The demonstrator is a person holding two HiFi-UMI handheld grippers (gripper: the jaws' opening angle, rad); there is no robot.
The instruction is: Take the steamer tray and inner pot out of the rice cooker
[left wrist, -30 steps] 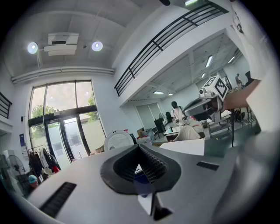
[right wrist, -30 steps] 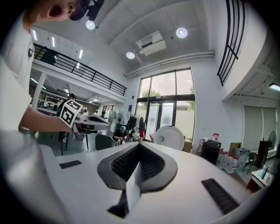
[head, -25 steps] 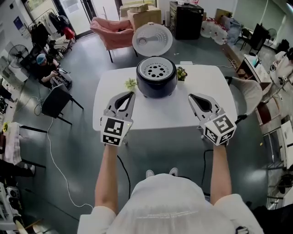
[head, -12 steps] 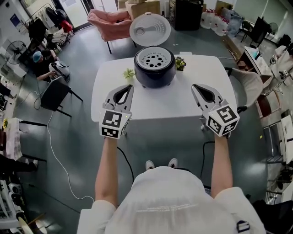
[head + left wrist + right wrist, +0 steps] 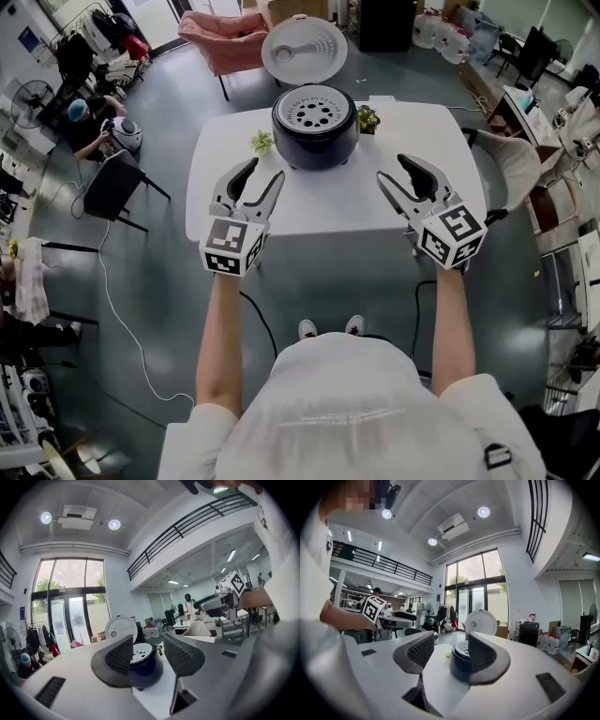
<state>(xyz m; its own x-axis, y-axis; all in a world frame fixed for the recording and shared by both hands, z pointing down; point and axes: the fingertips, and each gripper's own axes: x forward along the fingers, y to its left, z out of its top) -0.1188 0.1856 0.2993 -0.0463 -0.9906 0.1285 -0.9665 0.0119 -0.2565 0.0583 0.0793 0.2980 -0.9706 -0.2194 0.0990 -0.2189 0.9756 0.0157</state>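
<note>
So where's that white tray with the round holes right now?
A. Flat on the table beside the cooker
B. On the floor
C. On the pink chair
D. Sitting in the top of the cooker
D: the steamer tray sits in the open mouth of the rice cooker, in front of its raised lid.

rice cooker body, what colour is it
Dark navy blue rice cooker body, clearest in the left gripper view.
</note>
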